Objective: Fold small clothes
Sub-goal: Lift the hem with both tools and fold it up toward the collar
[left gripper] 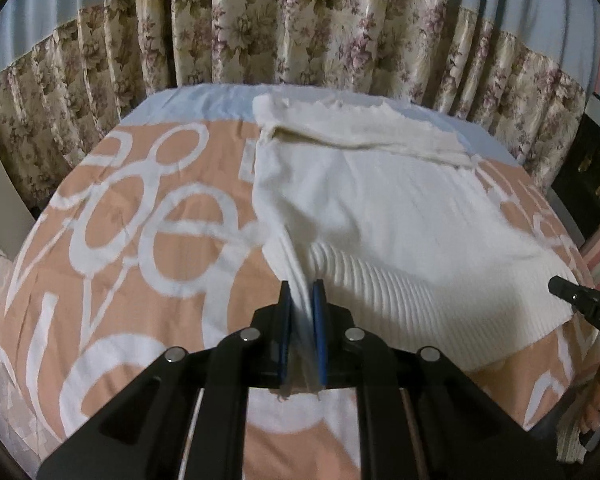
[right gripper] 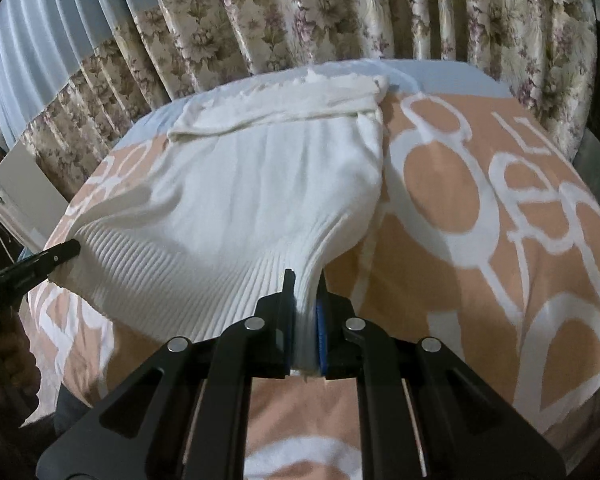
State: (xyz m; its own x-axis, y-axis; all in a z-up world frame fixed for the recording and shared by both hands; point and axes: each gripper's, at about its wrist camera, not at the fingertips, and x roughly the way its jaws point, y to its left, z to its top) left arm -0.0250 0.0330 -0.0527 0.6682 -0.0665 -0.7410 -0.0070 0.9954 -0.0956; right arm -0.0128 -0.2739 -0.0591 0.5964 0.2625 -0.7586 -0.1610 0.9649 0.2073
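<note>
On bedspread (left gripper: 148, 240): left hand-held gripper (left gripper: 301, 292), right hand-held gripper (right gripper: 305, 280) each clamp sweater (left gripper: 380, 208) hem.

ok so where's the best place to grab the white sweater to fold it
By the ribbed hem of the white sweater, one near corner per gripper, approached from the near edge of the bed. The hem is the straight edge closest to you, and the left gripper and right gripper are already shut on its two corners.
</note>
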